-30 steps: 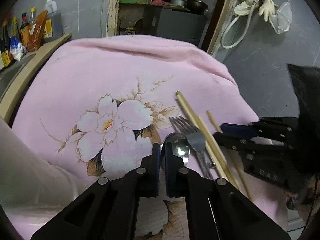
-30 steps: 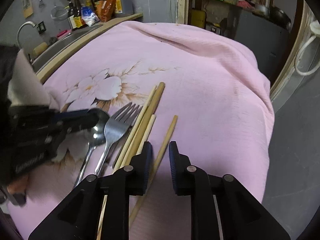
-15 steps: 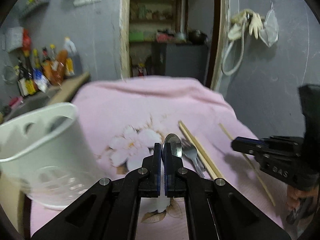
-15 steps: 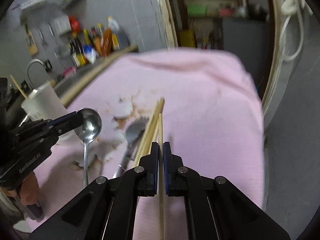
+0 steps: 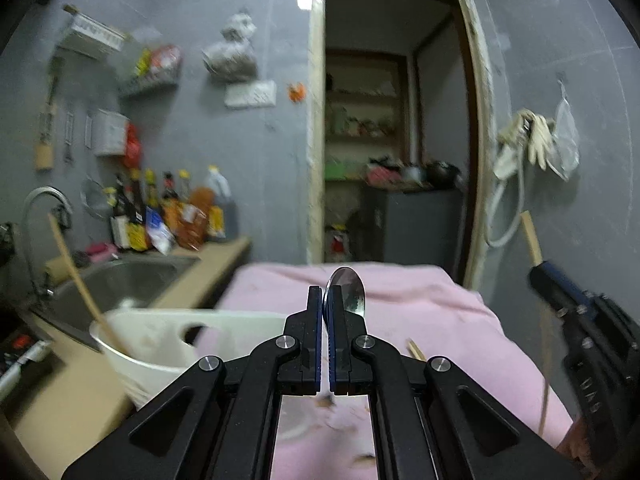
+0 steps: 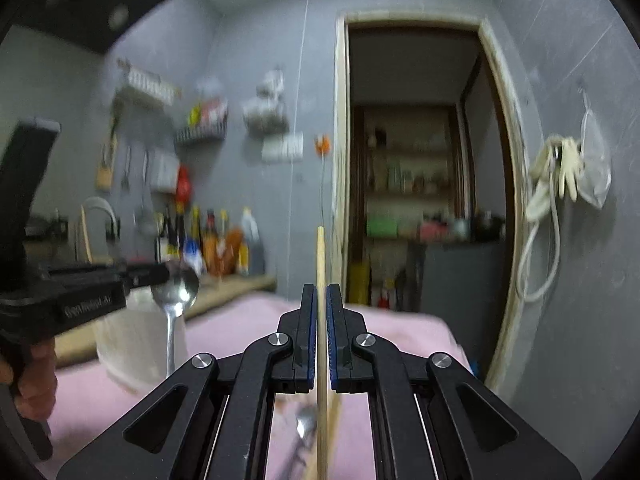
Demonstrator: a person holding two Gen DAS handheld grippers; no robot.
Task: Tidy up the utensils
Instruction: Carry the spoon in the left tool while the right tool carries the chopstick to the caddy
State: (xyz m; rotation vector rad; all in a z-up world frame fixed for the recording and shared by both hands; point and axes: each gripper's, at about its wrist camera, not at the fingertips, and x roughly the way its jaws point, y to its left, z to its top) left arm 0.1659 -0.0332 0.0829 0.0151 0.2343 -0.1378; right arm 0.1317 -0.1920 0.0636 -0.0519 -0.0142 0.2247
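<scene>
Now two grippers, both clamped. Left gripper (image 5: 325,300) pinches one spoon (image 5: 346,290), bowl sticking up past the fingertips, handle hanging down below as the right view shows (image 6: 176,288). Right gripper (image 6: 321,300) pinches one chopstick (image 6: 320,264), upright between the pads, tip above the fingertips, rest running down under the jaws; the left view shows the same stick (image 5: 530,236) at the right edge.

Just below the right jaws, on the pink cloth (image 5: 420,300): one fork (image 6: 306,426), blurred, and more chopsticks beside it, count unclear; one pale stick end shows in the left view (image 5: 415,349).

Left of the cloth: one white holder (image 5: 148,344) with cut-out sides, one chopstick (image 5: 76,276) leaning inside it. It stands at the cloth's left edge, next to the counter.

Beyond: one sink (image 5: 120,280) with faucet (image 5: 40,220), a row of sauce bottles (image 5: 168,216), one doorway (image 5: 396,140), gloves (image 5: 536,140) hung on the wall.

Versus a second ago: both tools were low over the cloth; spoon already pinched, right jaws gaping around the chopstick on the cloth. Since then they closed on it, both items lifted, cameras tipped up to level.
</scene>
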